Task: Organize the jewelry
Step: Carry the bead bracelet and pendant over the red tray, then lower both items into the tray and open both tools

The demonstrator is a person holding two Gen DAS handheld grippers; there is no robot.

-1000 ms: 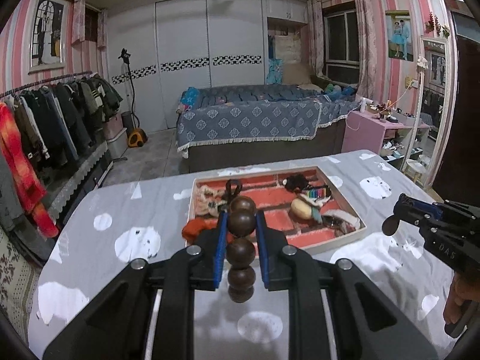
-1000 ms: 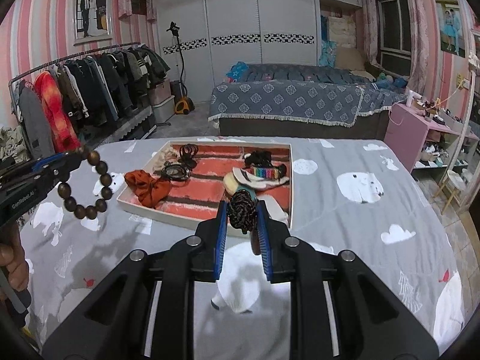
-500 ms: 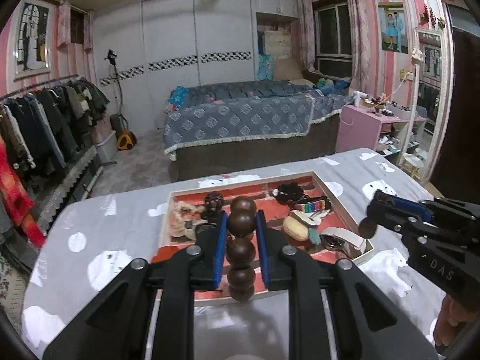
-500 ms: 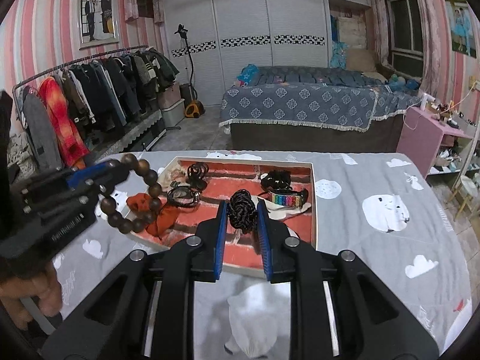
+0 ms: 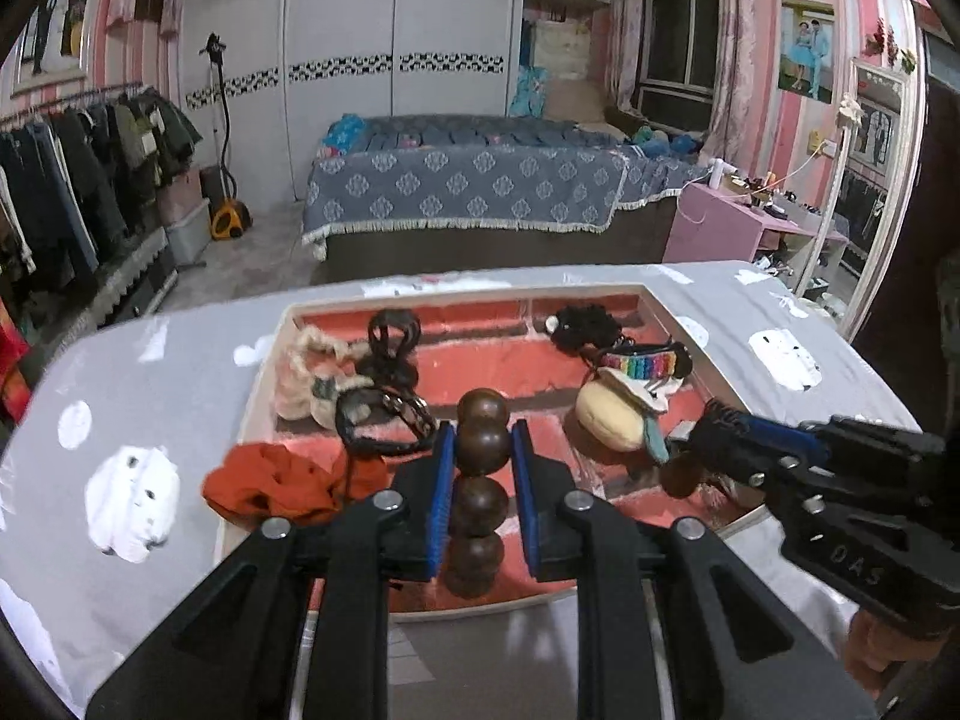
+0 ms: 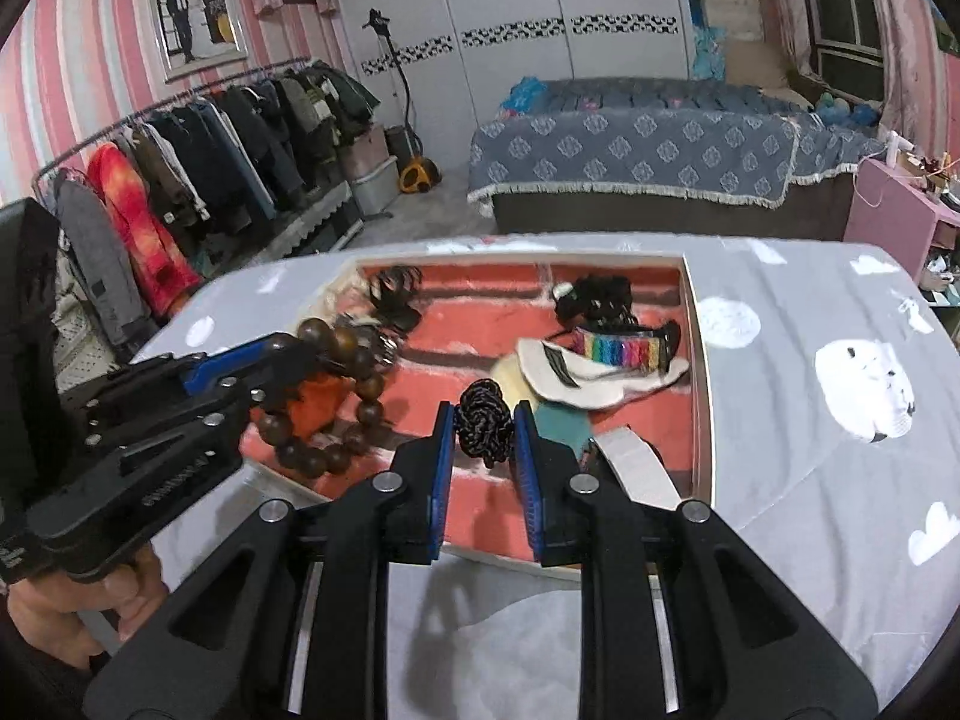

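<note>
the left gripper is closed on a wooden bead bracelet, gripped across its beads; the rest of the loop is seen hanging free in the right wrist view, over the near left part of the tray. the right gripper is closed on a dark braided band, held above the near middle of the tray

risk, as judged: if the bracelet is released from this height, a bounce or roll over the low tray wall is possible; snagging on the orange scrunchie, draped at the near left corner of the tray, is also possible. the two grippers are near each other above the tray, so contact between them is a hazard

the full bracelet loop is shown only in the right wrist view; in the left wrist view it appears as a stacked column of beads. the braided band cannot be made out clearly in the left wrist view
</note>
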